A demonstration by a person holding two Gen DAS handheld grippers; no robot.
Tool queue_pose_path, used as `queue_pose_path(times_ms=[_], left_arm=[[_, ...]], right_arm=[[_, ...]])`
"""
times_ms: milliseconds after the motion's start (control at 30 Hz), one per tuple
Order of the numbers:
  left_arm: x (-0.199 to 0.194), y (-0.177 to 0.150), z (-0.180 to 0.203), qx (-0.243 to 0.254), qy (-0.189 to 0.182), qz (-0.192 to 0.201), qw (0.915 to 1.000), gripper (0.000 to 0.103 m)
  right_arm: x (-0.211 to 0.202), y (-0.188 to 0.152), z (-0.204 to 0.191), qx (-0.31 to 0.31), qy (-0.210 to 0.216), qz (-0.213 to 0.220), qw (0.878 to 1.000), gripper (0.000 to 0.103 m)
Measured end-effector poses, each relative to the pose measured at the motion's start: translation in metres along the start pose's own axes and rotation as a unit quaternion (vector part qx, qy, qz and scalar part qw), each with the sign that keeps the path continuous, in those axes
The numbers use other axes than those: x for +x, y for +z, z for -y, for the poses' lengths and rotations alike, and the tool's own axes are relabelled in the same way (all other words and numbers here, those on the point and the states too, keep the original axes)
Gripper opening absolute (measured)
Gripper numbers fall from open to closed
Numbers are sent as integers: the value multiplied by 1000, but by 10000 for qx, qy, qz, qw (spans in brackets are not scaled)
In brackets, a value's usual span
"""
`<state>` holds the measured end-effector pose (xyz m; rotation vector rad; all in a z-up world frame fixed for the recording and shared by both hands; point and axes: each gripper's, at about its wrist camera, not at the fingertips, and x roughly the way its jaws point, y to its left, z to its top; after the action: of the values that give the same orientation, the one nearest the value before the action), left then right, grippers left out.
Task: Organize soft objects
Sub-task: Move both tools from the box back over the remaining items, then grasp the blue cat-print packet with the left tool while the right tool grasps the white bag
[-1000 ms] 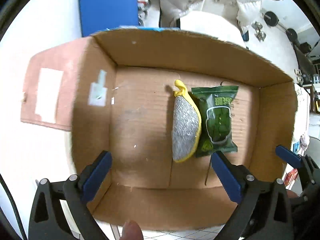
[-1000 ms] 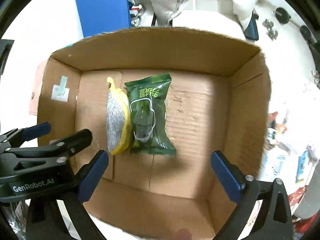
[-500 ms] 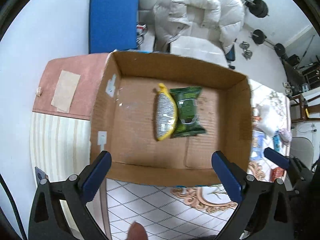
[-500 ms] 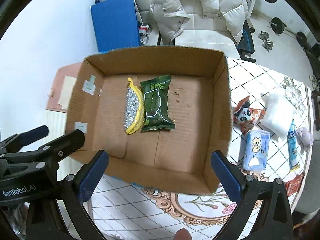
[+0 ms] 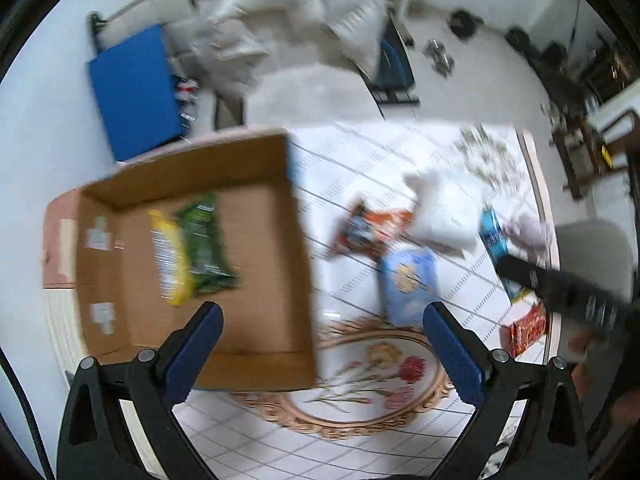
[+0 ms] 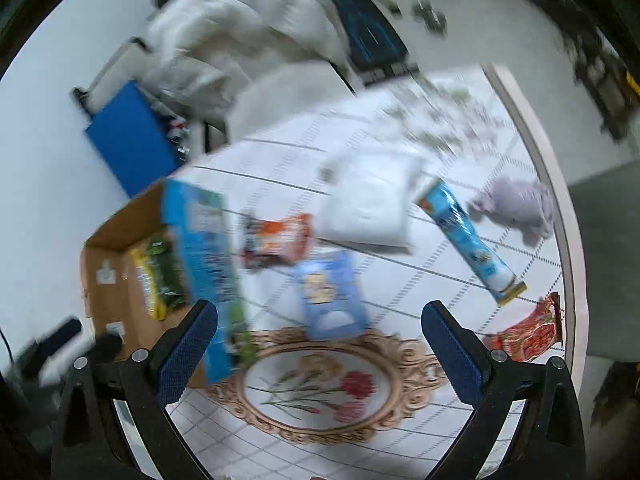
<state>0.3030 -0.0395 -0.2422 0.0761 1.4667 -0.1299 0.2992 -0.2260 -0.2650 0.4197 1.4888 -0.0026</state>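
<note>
Both fisheye views are bright, evenly lit and heavily motion-blurred (gripper fingers stay sharp), with dark, curved vignetted edges.

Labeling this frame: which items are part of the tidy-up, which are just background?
Job:
cardboard box
green packet
yellow scourer
white pouch
blue packet
orange packet
blue tube
purple plush
red packet

Background:
white jacket
blue board
</note>
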Motion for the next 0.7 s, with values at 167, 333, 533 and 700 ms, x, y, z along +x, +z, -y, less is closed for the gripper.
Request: queue_pose_path(times_ms=[167,333,533,700], left_arm=[[58,-2,46,-104,142,-520,9985,102],[97,-3,59,-471,264,-808,9953,102],[124,-5,67,-605,396,-1039,9920,102],[140,-8,78,-424,268,-1236,9911,102]], right_arm=[[54,54,38,-92,-76,-831,9965,103],[100,99,35,-47,-168,-1136,9934,103],[162,121,19,-121,-731,-1606,9842,103],[172,107,38,-548,-724,-1946,9767,89]])
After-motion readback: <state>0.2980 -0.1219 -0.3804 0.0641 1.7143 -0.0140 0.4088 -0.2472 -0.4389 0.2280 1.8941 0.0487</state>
